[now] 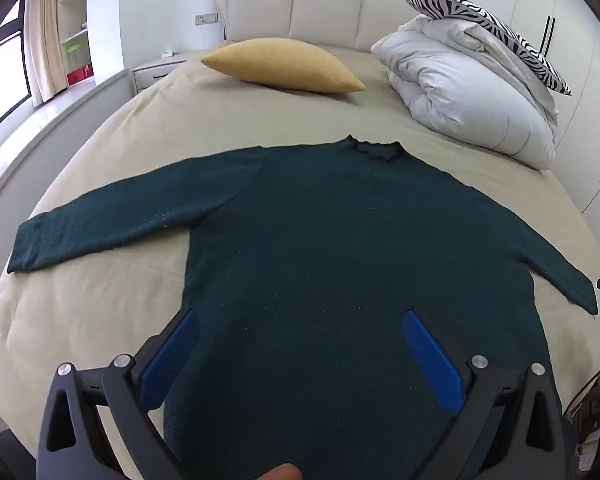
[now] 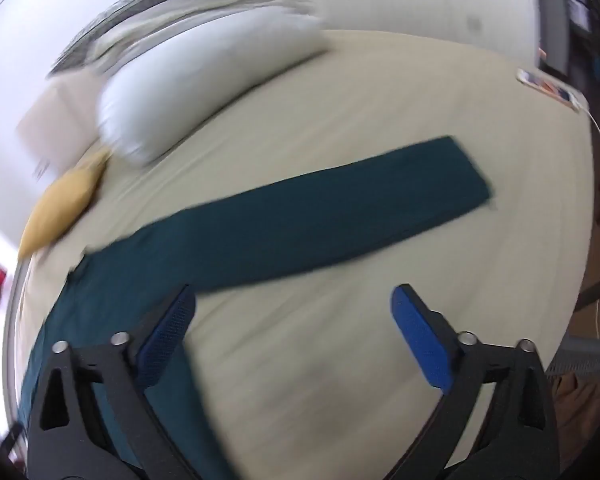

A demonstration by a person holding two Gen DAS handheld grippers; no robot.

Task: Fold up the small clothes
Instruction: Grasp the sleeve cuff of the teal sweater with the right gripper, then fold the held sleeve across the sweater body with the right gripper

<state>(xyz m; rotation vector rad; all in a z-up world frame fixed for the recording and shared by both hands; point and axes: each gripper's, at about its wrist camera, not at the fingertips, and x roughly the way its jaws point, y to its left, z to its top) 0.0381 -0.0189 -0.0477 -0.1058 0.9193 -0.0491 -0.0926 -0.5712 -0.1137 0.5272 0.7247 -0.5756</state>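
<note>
A dark teal long-sleeved sweater (image 1: pixel 340 232) lies flat on the beige bed (image 1: pixel 148 136), collar toward the headboard, both sleeves spread out. My left gripper (image 1: pixel 300 324) is open above the sweater's lower body, holding nothing. The right wrist view is motion-blurred. There my right gripper (image 2: pixel 292 300) is open and empty above the sheet, just below the sweater's right sleeve (image 2: pixel 320 216), with the sweater's body under its left finger (image 2: pixel 168 332).
A yellow cushion (image 1: pixel 280 65) and a folded white duvet (image 1: pixel 468 92) with a zebra-print pillow (image 1: pixel 496 28) lie near the headboard. A phone (image 2: pixel 548 89) with a cable lies at the bed's right edge. A nightstand (image 1: pixel 156 70) stands on the left.
</note>
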